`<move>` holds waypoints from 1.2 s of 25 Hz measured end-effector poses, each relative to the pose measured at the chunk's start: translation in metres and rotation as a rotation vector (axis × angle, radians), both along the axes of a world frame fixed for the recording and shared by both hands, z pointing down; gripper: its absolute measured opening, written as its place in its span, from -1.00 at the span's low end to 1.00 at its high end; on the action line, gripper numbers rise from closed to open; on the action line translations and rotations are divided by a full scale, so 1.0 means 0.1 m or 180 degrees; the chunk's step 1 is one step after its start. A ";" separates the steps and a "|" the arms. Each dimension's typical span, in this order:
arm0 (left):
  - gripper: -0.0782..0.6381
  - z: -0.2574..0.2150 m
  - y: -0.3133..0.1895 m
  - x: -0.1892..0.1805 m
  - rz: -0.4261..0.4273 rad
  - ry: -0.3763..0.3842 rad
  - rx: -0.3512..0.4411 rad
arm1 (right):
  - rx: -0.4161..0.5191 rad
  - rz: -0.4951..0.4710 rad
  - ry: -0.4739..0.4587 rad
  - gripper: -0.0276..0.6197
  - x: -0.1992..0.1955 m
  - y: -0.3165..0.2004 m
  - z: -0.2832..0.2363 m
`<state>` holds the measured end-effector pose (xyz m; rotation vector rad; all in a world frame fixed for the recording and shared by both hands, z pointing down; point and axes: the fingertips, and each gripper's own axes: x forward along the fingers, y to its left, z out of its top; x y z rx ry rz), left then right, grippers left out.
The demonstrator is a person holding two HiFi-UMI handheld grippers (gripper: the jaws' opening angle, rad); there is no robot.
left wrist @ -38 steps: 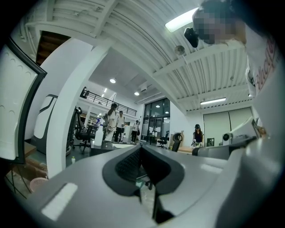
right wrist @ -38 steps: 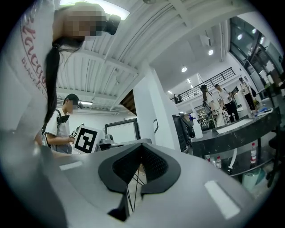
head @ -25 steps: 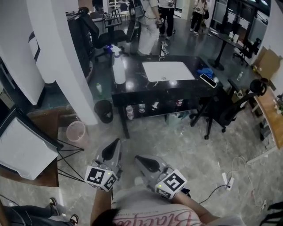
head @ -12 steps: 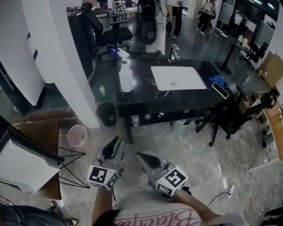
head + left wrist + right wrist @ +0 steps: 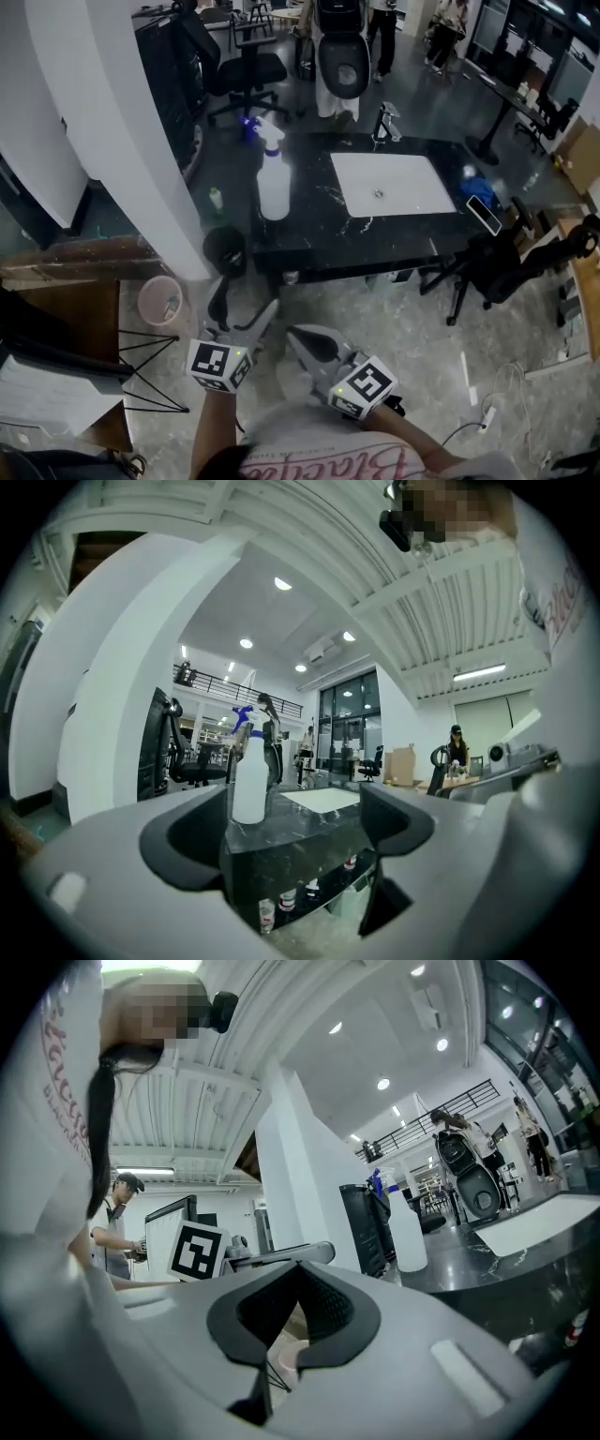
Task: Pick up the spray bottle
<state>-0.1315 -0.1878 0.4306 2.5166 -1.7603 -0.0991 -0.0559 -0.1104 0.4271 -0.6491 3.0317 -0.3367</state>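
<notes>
A white spray bottle [image 5: 274, 185] with a blue trigger head stands upright at the left end of the black table [image 5: 309, 239]. My left gripper [image 5: 244, 307] is held level over the floor, well short of the table. Its jaws are opening and nothing is between them. In the left gripper view the spray bottle [image 5: 249, 778] shows far off, between the pads of the left gripper [image 5: 291, 829]. My right gripper [image 5: 300, 337] hangs beside the left, shut and empty. In the right gripper view the right gripper's [image 5: 298, 1279] pads meet, with the bottle [image 5: 408, 1230] far to their right.
A white sheet [image 5: 391, 183], a blue cloth [image 5: 481, 187] and a phone [image 5: 487, 216] lie on the table. Small bottles stand on a shelf under it. A white pillar [image 5: 122, 131], a black bin [image 5: 225, 249] and a pink bin [image 5: 159, 300] are left of it. An office chair [image 5: 502, 267] stands right.
The table and bottle have come nearer as both grippers moved toward them. The left gripper's jaws have gone from shut to spread apart. The right gripper stays shut.
</notes>
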 end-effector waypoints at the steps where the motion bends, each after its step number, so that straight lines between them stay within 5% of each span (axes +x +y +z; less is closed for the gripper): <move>1: 0.43 0.02 -0.13 -0.04 -0.0015 -0.0011 -0.0012 | -0.0013 0.0006 -0.0007 -0.95 -0.03 -0.11 -0.01; 7: 0.73 0.26 -0.94 -0.14 0.0189 -0.0257 -0.0245 | 0.0008 0.0014 -0.0068 -0.95 -0.20 -0.84 -0.13; 14: 0.73 0.49 -1.70 -0.24 0.0425 -0.0487 -0.0453 | 0.0035 0.0011 -0.0074 -0.95 -0.37 -1.57 -0.22; 19: 0.73 0.65 -2.13 -0.28 0.0499 -0.0378 -0.0516 | -0.0027 0.0172 -0.0037 -0.95 -0.30 -1.92 -0.18; 28: 0.70 0.70 -2.63 0.17 0.1123 -0.0550 -0.0519 | 0.0034 0.0446 0.0024 -0.95 -0.13 -2.27 -0.20; 30: 0.55 0.71 -2.65 0.27 0.1233 -0.0622 -0.0510 | 0.0042 0.0508 0.0039 -0.95 -0.09 -2.32 -0.20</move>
